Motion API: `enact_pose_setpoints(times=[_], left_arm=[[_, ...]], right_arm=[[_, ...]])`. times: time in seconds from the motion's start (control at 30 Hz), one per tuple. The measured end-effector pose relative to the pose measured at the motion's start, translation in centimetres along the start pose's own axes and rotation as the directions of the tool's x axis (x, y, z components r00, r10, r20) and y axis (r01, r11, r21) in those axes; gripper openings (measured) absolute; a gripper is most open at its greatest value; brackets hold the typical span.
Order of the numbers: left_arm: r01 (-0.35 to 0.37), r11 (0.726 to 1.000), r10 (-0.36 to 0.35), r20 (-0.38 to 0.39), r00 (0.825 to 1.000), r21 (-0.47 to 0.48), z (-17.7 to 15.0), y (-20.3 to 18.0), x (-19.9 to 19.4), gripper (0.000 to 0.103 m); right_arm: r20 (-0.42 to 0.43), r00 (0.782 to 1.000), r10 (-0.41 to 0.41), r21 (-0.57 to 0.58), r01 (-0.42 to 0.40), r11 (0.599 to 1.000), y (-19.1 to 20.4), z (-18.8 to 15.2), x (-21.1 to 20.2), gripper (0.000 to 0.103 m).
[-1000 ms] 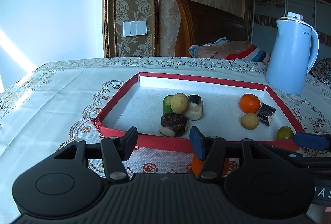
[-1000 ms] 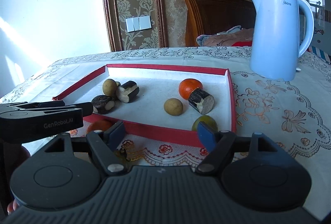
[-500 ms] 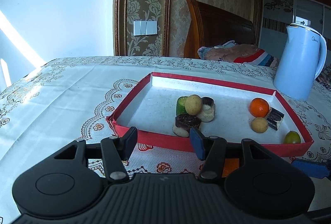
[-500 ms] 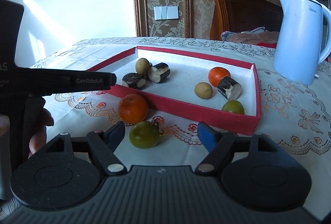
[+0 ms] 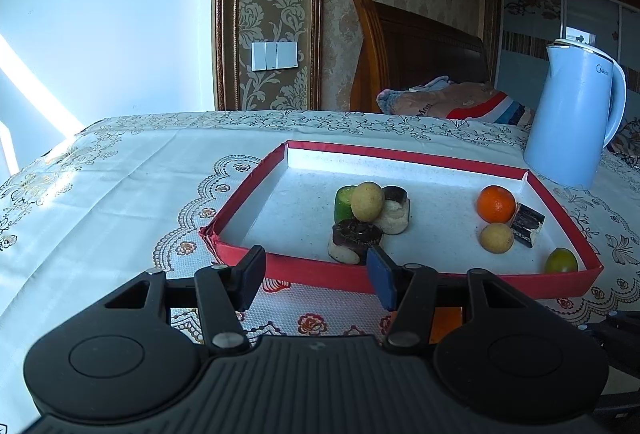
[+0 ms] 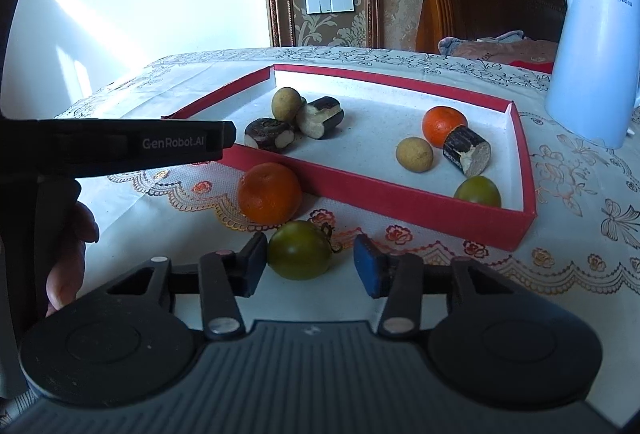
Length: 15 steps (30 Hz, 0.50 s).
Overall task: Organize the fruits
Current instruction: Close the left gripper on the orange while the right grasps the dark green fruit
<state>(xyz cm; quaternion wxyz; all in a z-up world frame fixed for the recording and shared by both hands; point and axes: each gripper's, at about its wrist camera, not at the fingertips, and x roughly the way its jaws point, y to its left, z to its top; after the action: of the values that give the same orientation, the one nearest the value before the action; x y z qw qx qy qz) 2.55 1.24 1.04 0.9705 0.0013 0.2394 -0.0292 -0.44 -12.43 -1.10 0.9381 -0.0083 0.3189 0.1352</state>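
The right gripper (image 6: 310, 265), its jaws just narrowing around the green fruit (image 6: 299, 250) outside the red tray's (image 6: 400, 199) near edge with the right pad not yet touching, is nearer than the idle half-open left gripper (image 5: 316, 276).

- The right gripper (image 6: 310, 266) has come in low over the patterned tablecloth (image 6: 560, 193), its jaws closing around the round green fruit (image 6: 299, 250); the left pad touches it, the right stands apart.
- The left gripper (image 5: 316, 276) has edged leftward.
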Motion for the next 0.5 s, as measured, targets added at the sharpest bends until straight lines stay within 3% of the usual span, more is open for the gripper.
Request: enact_pose_setpoints(times=[0.27, 0.5], left_arm=[[0.025, 1.0, -0.025, -0.008, 1.0, -0.013, 0.1, 0.2, 0.0, 0.055], [0.119, 0.993, -0.119, -0.015, 0.993, -0.007, 0.0, 0.0, -0.3, 0.055]], right_arm=[[0.026, 0.999, -0.038, 0.038, 0.037, 0.999, -0.7, -0.1, -0.5, 0.033], [0.035, 0.984, -0.176, 0.088, 0.172, 0.981, -2.2, -0.2, -1.0, 0.033]])
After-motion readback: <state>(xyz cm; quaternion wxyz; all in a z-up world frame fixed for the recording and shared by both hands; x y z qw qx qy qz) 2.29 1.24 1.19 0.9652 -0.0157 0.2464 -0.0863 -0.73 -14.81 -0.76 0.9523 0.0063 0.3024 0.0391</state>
